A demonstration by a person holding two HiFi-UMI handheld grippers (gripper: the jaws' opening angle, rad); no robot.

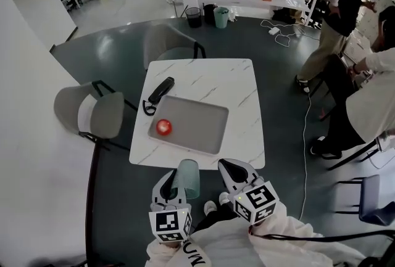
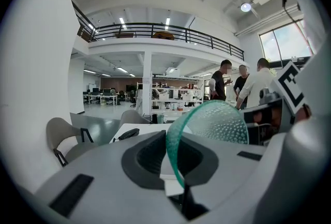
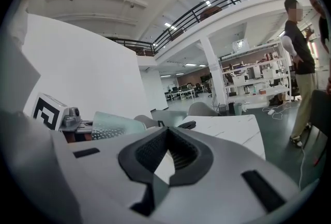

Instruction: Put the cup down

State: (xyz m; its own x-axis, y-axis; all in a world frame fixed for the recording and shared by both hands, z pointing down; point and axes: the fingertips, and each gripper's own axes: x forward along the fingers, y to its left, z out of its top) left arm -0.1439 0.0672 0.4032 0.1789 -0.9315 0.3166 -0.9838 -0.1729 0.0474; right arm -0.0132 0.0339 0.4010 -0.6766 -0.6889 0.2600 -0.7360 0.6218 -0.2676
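Head view: a white marble-look table (image 1: 207, 78) is seen straight ahead, with a grey chair (image 1: 89, 113) at its left side. A grey tray (image 1: 200, 124) is laid on the table's near half; bare top is left to its right and beyond it.

The wall of the green translucent cup (image 1: 188, 178) is clamped by the left gripper (image 1: 174, 188), rim pinched between the jaws as shown in the left gripper view. The cup is held in the air, just short of the table's near edge. Whether it is carried upright cannot be settled. The right gripper (image 1: 236, 168) is held alongside, jaws together, nothing between them.

A black handset (image 1: 160, 90) is laid just beside the tray's far-left corner. A red round fruit (image 1: 163, 127), likely an apple, is sat in the tray's near-left corner.

Step judged: carry-in before set-down. No spot is specified, so bare marble right of the tray is preferred, clear of fruit and handset. The base should be levelled before contact, since a light cup pinched by one wall can hang skewed. Jaws should be opened only once the base is fully seated, then drawn off along the wall so the cup isn't tipped
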